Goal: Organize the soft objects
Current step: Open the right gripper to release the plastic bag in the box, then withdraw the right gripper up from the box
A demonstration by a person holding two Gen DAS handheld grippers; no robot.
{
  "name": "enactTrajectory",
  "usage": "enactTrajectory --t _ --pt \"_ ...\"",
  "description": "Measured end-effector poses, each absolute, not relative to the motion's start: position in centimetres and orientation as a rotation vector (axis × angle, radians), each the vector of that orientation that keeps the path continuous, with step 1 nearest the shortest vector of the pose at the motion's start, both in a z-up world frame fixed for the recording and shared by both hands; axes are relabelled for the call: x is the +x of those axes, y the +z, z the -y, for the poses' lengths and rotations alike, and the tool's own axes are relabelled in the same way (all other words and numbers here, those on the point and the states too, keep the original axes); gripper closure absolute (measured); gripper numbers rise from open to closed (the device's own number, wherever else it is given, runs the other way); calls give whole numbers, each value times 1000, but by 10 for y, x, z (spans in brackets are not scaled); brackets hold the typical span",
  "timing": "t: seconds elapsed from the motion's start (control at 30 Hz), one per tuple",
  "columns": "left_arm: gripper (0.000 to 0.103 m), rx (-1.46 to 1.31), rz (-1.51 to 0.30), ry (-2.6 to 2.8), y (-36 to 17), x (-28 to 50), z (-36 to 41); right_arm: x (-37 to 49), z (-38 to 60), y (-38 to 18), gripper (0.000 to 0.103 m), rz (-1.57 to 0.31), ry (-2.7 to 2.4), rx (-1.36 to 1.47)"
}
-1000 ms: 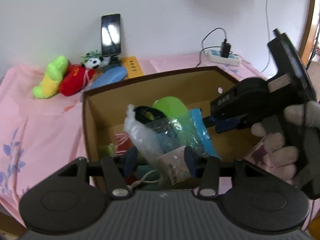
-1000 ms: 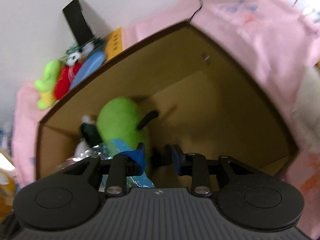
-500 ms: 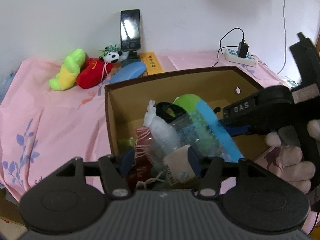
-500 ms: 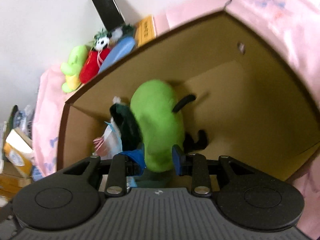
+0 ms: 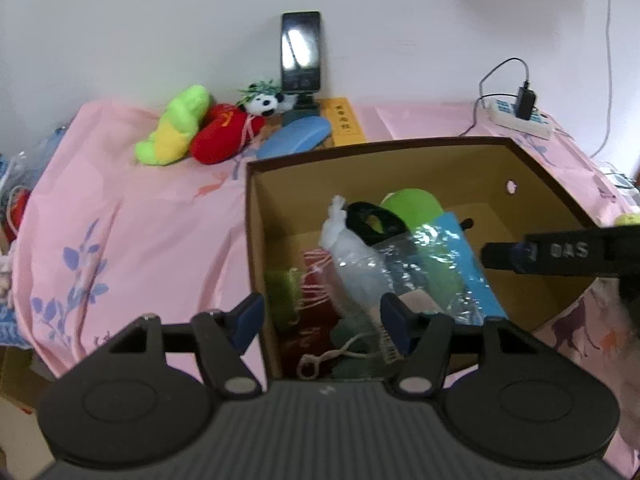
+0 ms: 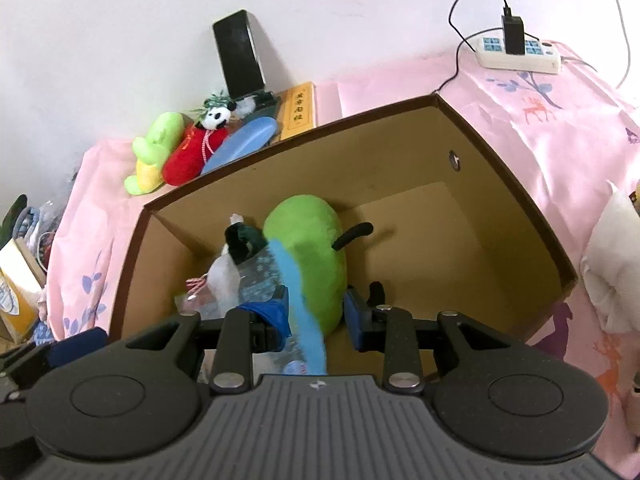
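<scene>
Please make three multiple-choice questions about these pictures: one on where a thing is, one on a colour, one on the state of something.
1. Where does the phone stand?
A. Inside the cardboard box
B. Against the wall, behind the toy panda
C. On the power strip

2. What colour is the big plush toy in the cardboard box?
A. Green
B. Red
C. White

3. How is the charger?
A. Lying loose on the cloth
B. Inside the box
C. Plugged into the power strip

Answers:
1. B: it leans upright at the wall behind the toy panda.
2. A: the green plush lies in the box.
3. C: it sits in the power strip.
</scene>
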State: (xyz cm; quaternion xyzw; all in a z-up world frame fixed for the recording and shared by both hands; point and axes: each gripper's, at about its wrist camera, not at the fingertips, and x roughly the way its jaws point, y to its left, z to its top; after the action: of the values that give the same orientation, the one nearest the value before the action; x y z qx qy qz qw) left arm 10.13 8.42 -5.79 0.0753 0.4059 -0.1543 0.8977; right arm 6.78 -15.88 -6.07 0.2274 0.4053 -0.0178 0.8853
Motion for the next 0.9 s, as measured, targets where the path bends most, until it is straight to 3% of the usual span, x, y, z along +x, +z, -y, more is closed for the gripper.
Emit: enactTrajectory --t 0.27,0.63,0.9 --pt "31 132 -825 -233 -47 96 -93 51 139 -43 89 -785 -9 384" --pt "30 154 -793 -137 -32 73 -93 26 126 -22 89 -753 29 322" --pt "30 110 -866 -88 -32 58 -90 13 124 -18 88 -782 71 262"
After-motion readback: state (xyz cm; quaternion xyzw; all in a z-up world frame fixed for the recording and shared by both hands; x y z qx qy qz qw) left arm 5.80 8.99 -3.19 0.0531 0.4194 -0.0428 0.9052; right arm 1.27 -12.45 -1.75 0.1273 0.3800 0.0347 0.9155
